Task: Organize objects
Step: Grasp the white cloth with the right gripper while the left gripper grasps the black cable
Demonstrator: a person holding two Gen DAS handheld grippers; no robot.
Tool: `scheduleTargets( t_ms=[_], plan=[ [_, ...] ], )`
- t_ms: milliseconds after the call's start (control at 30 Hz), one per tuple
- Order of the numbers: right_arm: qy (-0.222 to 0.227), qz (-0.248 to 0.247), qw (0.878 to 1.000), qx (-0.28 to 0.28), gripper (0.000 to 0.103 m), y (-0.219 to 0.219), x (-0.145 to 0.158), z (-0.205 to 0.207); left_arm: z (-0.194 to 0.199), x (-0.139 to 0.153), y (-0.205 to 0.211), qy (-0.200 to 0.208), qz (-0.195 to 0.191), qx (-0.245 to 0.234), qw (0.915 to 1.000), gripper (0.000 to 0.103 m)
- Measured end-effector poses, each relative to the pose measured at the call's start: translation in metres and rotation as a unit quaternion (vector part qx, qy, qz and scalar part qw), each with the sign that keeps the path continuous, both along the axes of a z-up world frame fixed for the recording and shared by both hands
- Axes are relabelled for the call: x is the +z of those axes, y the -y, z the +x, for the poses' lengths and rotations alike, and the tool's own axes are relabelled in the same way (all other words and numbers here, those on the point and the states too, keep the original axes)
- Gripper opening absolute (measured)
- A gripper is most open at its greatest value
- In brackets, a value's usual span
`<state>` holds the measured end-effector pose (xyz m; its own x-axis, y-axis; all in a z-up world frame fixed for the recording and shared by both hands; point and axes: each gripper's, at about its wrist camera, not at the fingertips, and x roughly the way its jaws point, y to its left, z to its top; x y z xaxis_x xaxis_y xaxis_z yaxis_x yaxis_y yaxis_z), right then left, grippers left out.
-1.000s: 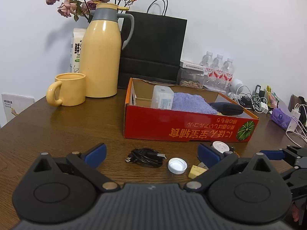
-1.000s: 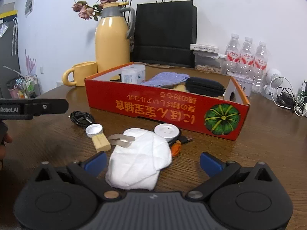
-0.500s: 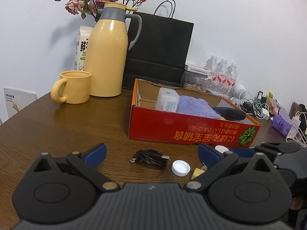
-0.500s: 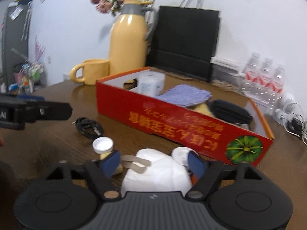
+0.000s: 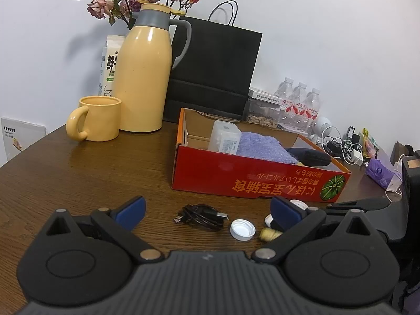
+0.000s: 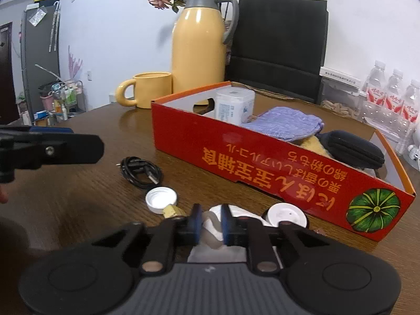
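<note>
A red cardboard box (image 5: 249,181) lies on the brown table and holds a white tub (image 6: 233,105), a purple cloth (image 6: 286,126) and a black case (image 6: 351,149). In front of it lie a coiled black cable (image 5: 200,216), a white bottle cap (image 5: 242,229), a small yellow block (image 6: 173,210) and a white round disc (image 6: 286,215). My right gripper (image 6: 211,219) is closing, and its blue pads press a fold of the white face mask (image 6: 211,227). My left gripper (image 5: 207,210) hovers open just short of the cable, holding nothing.
A yellow jug (image 5: 144,78) and a yellow mug (image 5: 97,122) stand at the back left, with a milk carton and dried roses behind. A black paper bag (image 5: 215,73) stands behind the box. Water bottles (image 5: 299,105) and tangled chargers (image 5: 341,147) crowd the back right.
My right gripper moved forward over the white mask and its jaws went from wide open to closed on it. The left gripper stayed where it was, open.
</note>
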<state>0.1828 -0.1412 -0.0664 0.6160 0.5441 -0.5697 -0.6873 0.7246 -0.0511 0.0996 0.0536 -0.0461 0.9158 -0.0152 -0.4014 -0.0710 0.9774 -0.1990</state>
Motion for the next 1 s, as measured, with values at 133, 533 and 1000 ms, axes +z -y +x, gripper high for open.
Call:
scheduleTargets(
  t_ms=[133,533,1000],
  plan=[
    [0.007,0.020,1.000,-0.004,0.004,0.006,0.003,-0.002,0.000,0.000,0.000,-0.001,0.000,0.000,1.0000,0.103],
    [0.053,0.104,0.992,-0.055,0.003,0.044,0.026,-0.014,0.006,-0.004,-0.003,-0.018,-0.005,0.007,0.9998,0.103],
    [0.080,0.146,0.982,-0.088,0.003,0.072,0.040,-0.021,0.043,-0.015,-0.013,-0.078,0.009,0.050,0.9957,0.103]
  ],
)
